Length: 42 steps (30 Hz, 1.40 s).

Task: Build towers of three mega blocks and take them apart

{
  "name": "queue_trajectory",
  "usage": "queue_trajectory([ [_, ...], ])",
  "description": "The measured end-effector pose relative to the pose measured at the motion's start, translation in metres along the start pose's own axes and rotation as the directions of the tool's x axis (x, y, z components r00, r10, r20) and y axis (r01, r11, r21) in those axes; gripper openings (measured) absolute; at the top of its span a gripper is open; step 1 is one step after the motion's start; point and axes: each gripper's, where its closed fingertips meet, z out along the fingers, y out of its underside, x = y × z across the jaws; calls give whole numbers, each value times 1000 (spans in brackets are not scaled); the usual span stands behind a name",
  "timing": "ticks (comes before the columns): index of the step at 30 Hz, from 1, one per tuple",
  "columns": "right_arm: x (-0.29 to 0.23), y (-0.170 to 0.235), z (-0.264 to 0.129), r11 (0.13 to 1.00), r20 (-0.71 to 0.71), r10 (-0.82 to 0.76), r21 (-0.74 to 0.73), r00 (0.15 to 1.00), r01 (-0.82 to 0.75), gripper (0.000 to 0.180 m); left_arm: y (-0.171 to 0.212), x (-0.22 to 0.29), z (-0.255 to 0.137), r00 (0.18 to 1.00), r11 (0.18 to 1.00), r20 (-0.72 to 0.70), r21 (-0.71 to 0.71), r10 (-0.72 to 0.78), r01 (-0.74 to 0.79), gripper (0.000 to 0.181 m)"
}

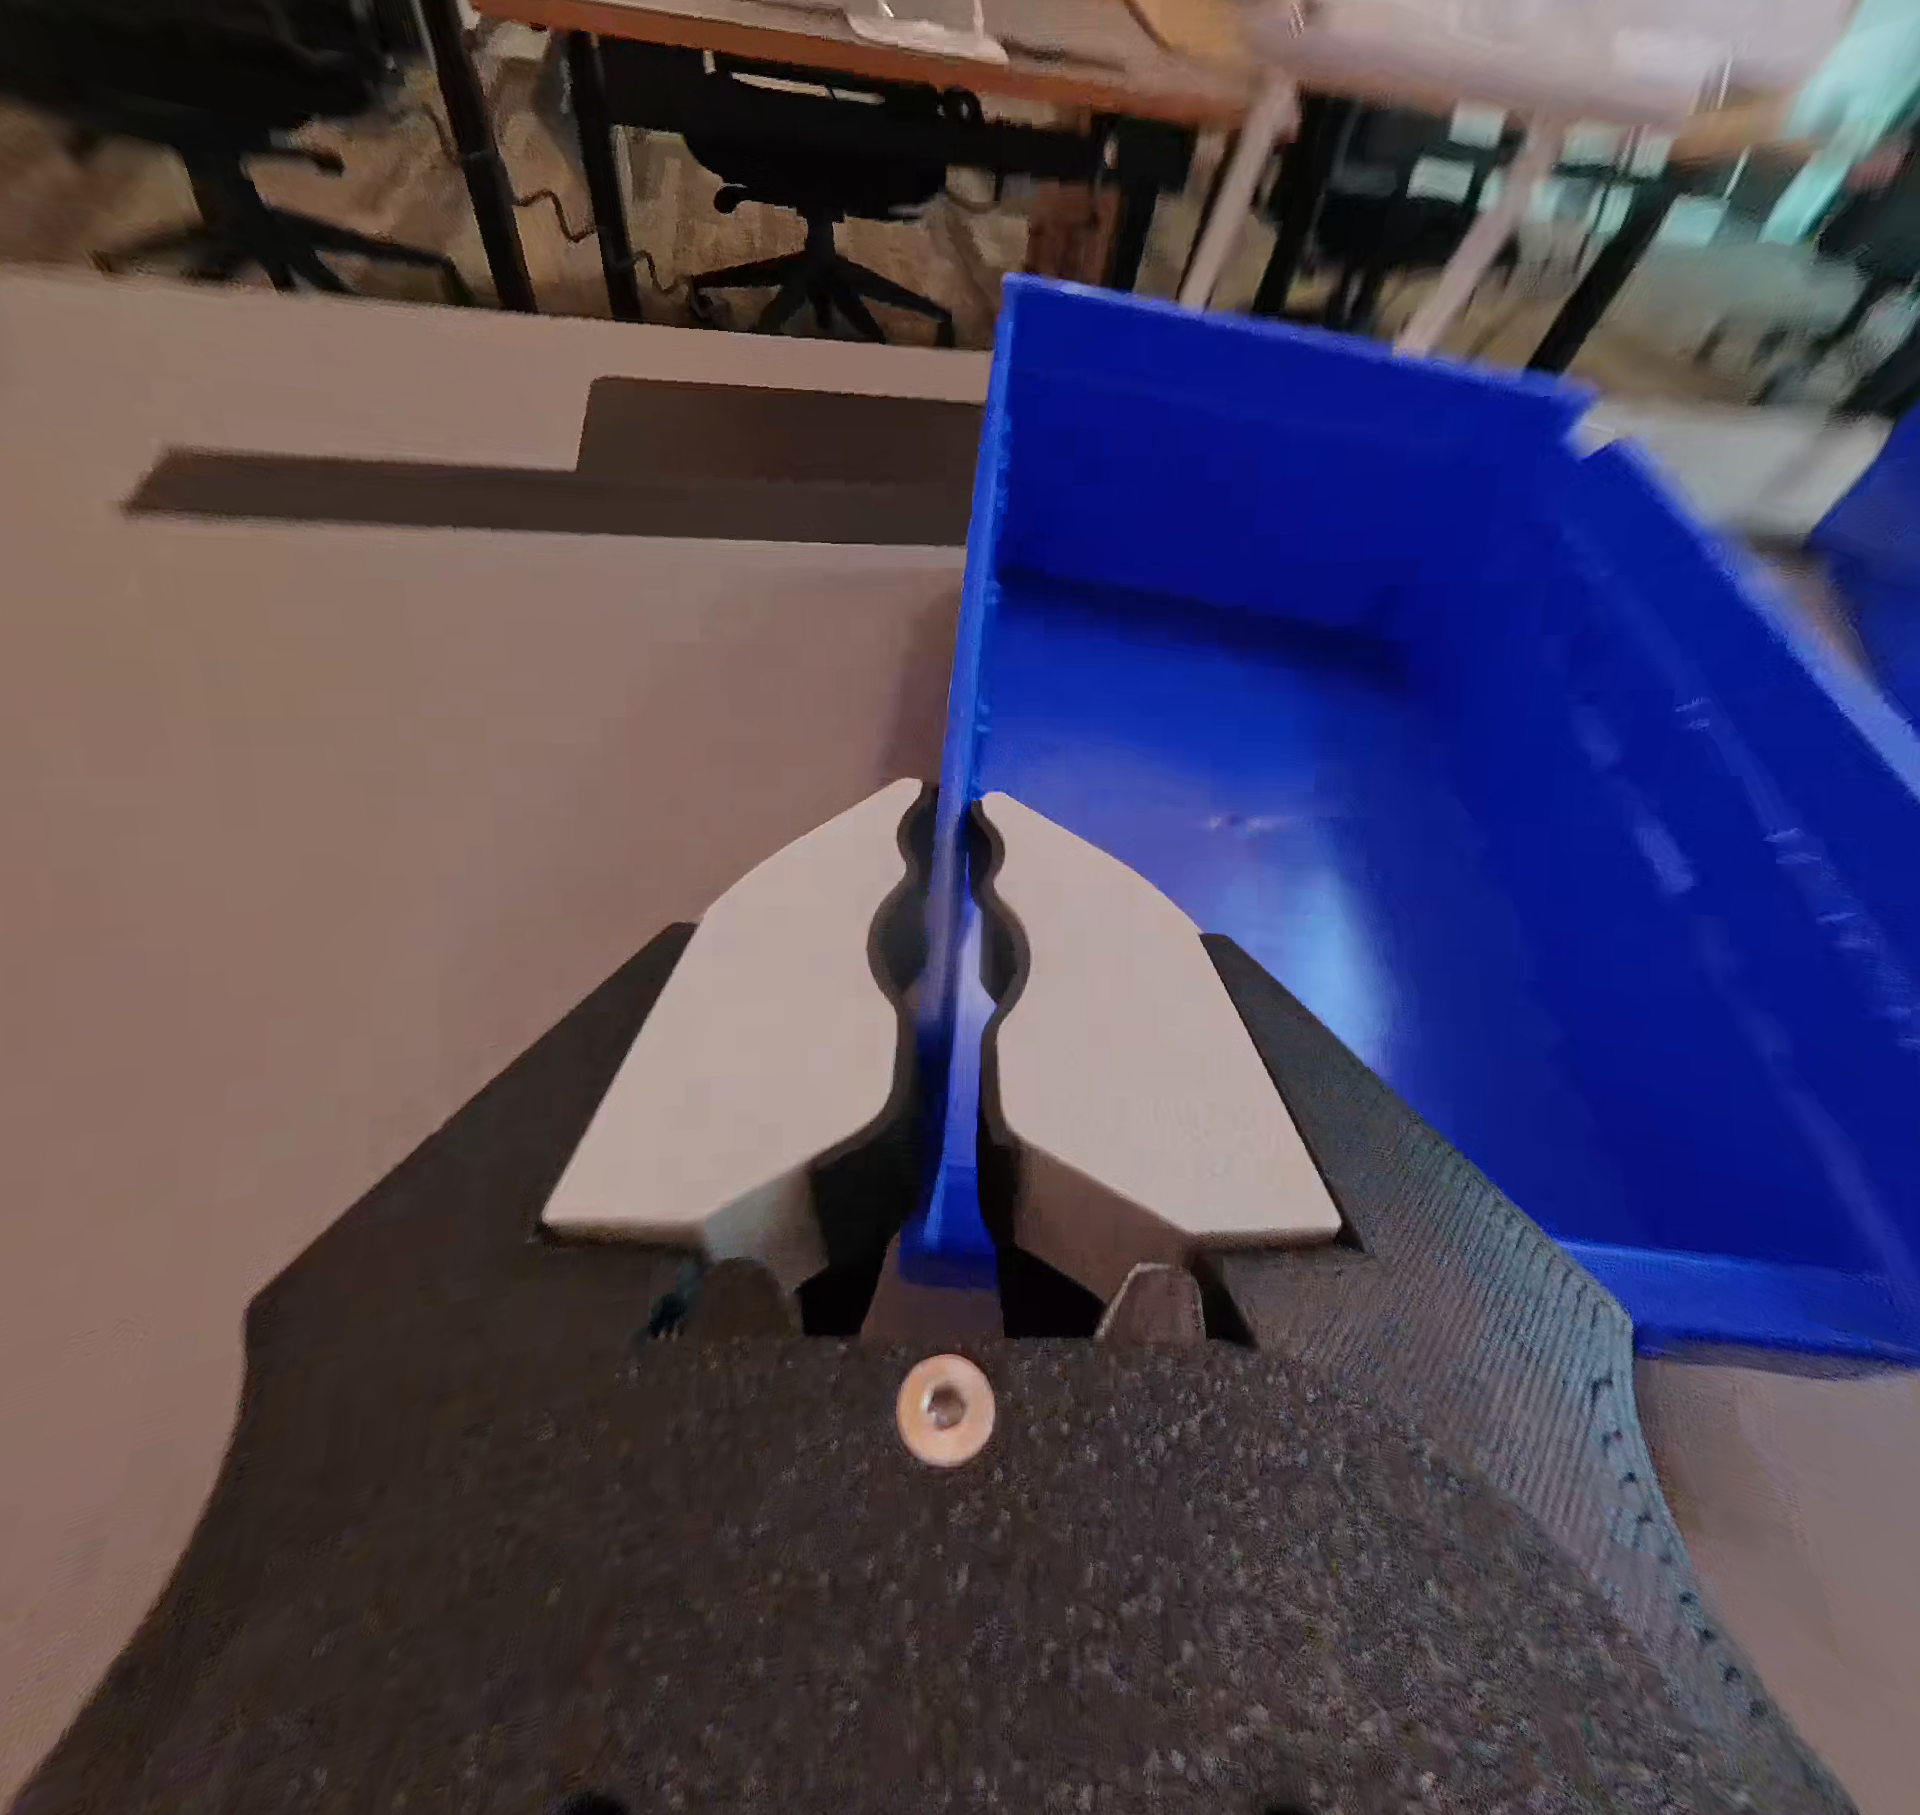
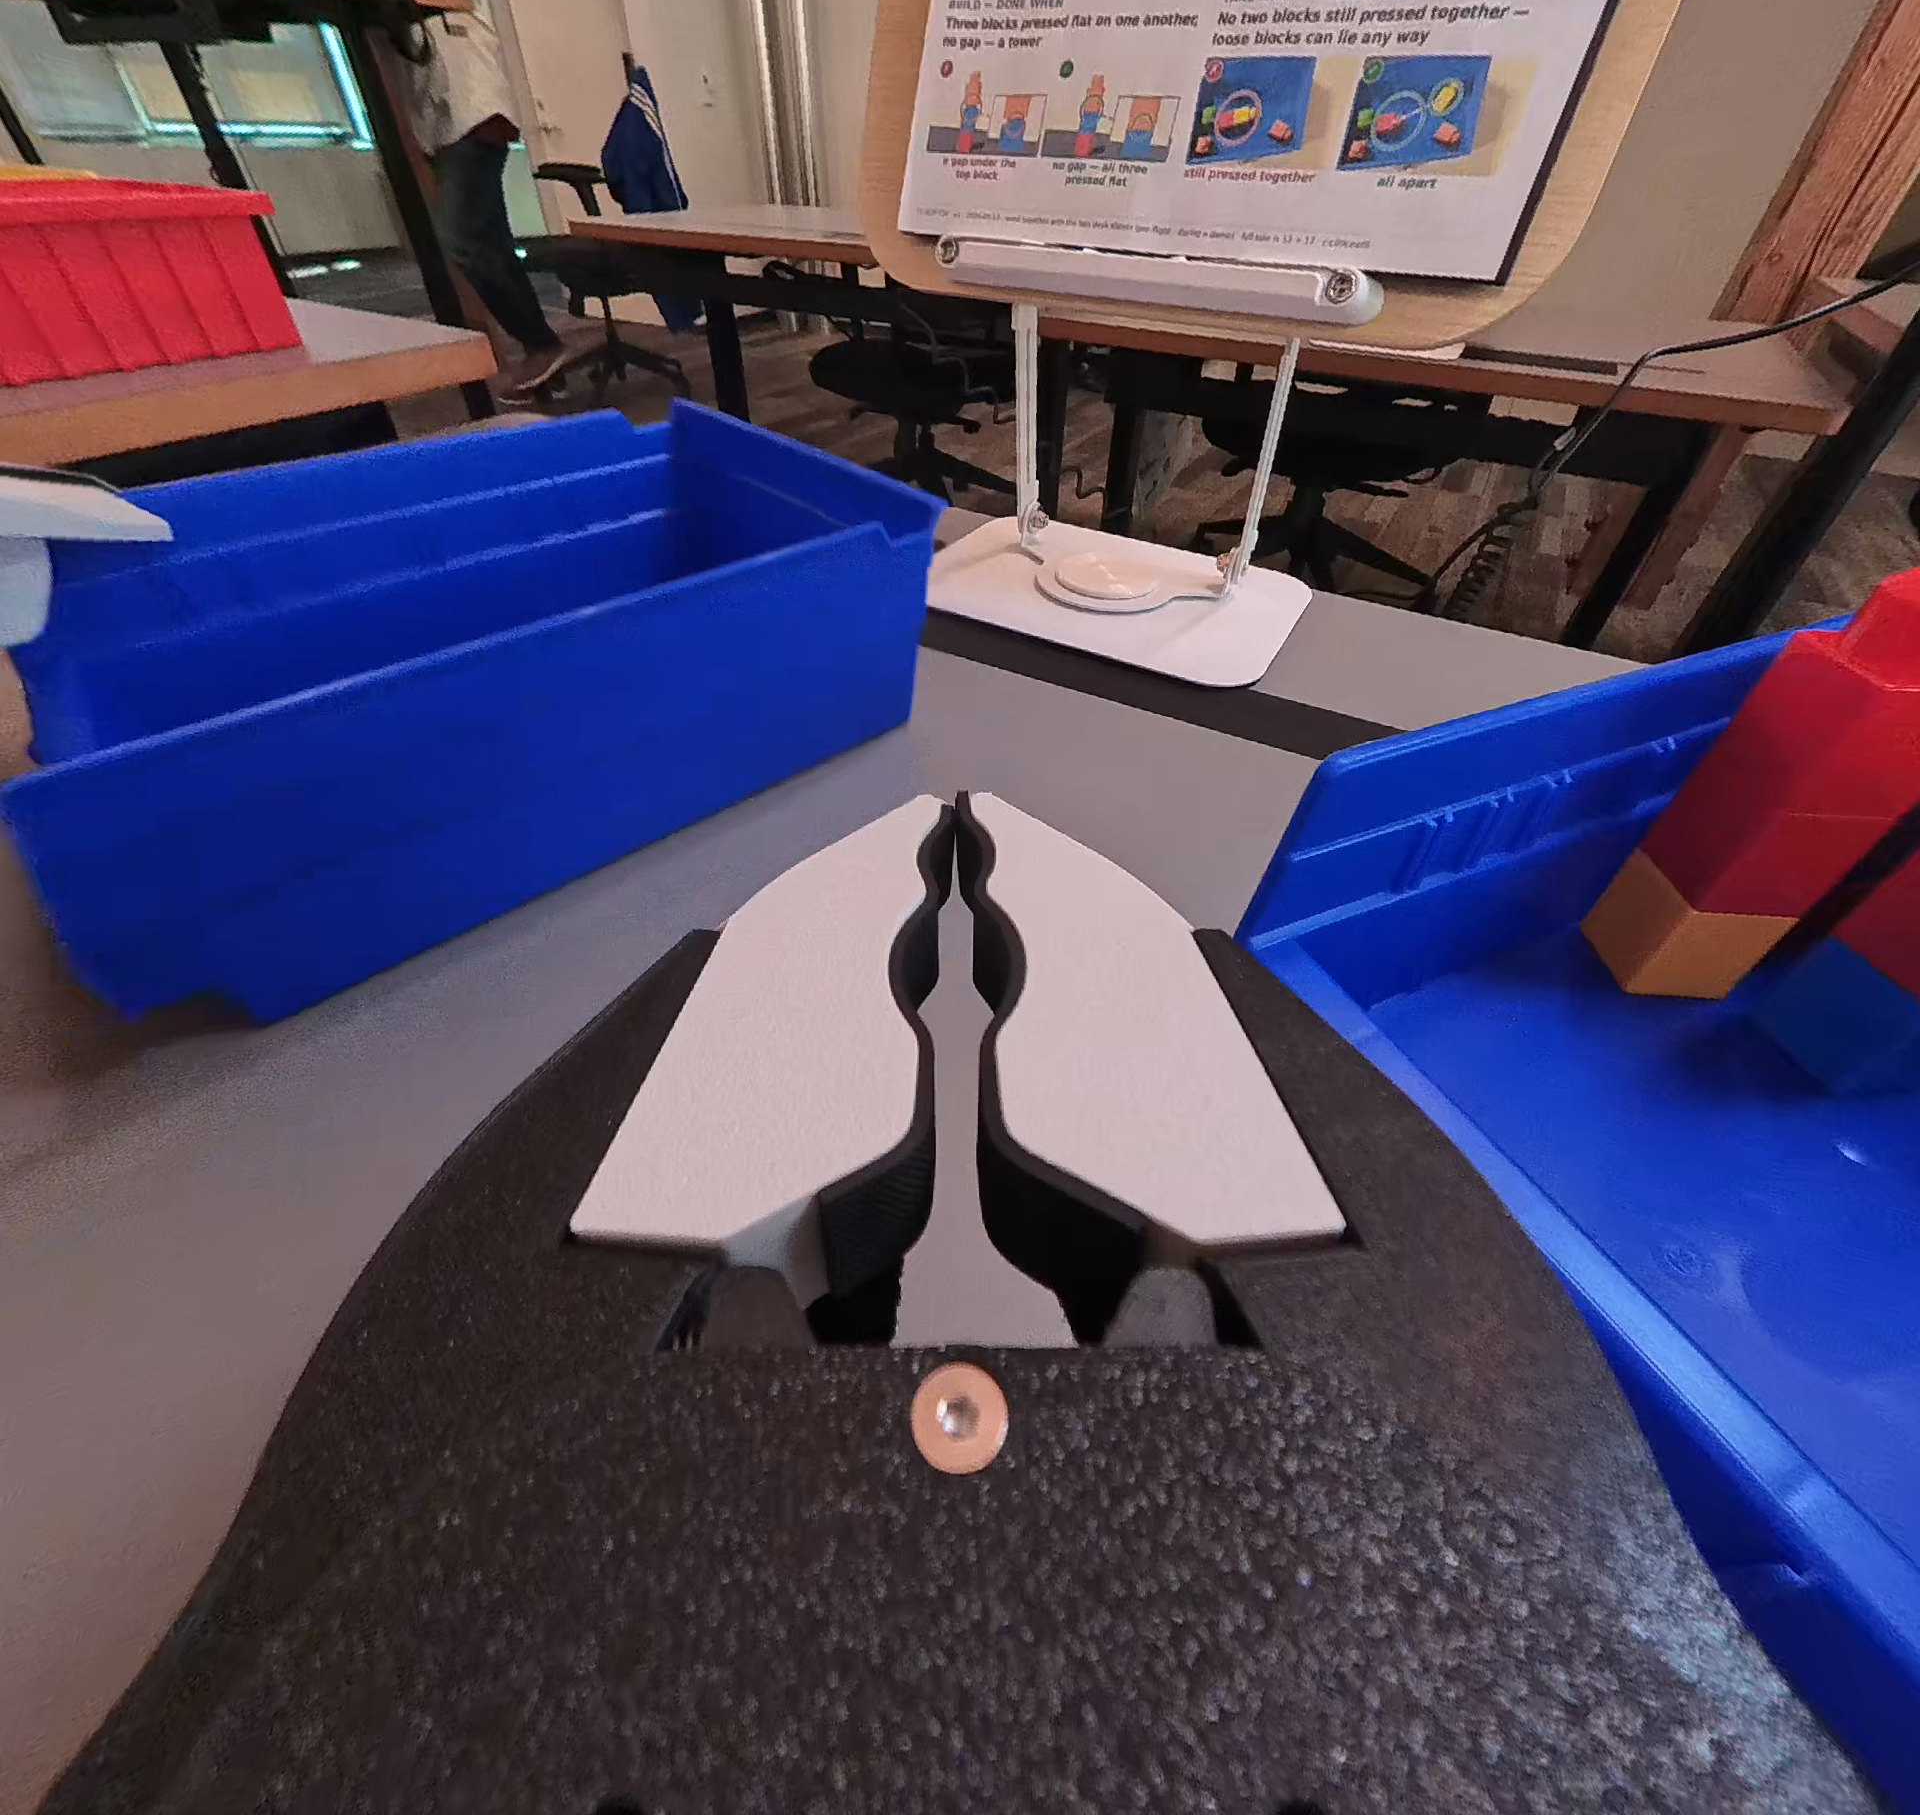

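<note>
The left claw (image 1: 948, 809) is pinching the side wall of the empty blue bin (image 1: 1455, 726). The right claw (image 2: 954, 809) is hovering fully closed and empty over the grey surface (image 2: 312, 1194). The block tower (image 2: 1787, 809) is leaning inside the right-hand blue bin (image 2: 1455, 830).

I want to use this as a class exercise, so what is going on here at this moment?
A person works two handheld grippers over a grey table. The left gripper is shut on the side wall of the empty blue bin. The right gripper is shut on nothing, above the table between the bins. A block tower lies untouched in the right-hand bin.
</note>
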Motion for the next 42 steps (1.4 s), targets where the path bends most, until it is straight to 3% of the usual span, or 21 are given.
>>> queue_trajectory([
  [2,-1,1,0,1000,1,-1,-3,1000,1,1,-3,-4,0,985,984,-30,50,-167,169,4],
  [3,-1,1,1,1000,1,-1,-4,1000,1,1,-3,0,0,983,982,-43,56,-176,178,7],
  [8,0,6,3,1000,-5,0,-20,1000,0,1,1,42,6,997,999,-82,42,-7,11,13],
  [17,4,-4,-2,1000,-33,-5,1,999,5,4,3,71,6,983,998,-183,58,27,-16,19],
  [20,27,-27,-19,1000,-144,-15,25,989,19,21,4,83,3,973,997,-225,71,47,-32,35],
  [25,117,-49,-87,999,-452,-2,-43,892,-19,67,8,99,4,949,989,-279,83,145,-126,36],
  [28,163,-5,-116,969,-543,58,-171,838,-178,82,7,104,12,946,983,-270,88,180,-162,34],
  [31,180,52,-114,900,-548,149,-270,823,-343,88,1,98,29,962,978,-183,85,204,-191,30],
  [33,190,74,-105,873,-560,191,-278,806,-400,83,-3,92,42,974,981,-129,81,186,-176,23],
  [38,214,80,-90,872,-587,176,-279,790,-402,36,-11,70,51,995,992,-62,103,84,-77,11],
  [42,214,80,-96,871,-592,98,-338,800,-357,23,-11,62,40,995,993,-94,120,29,-17,11],
])
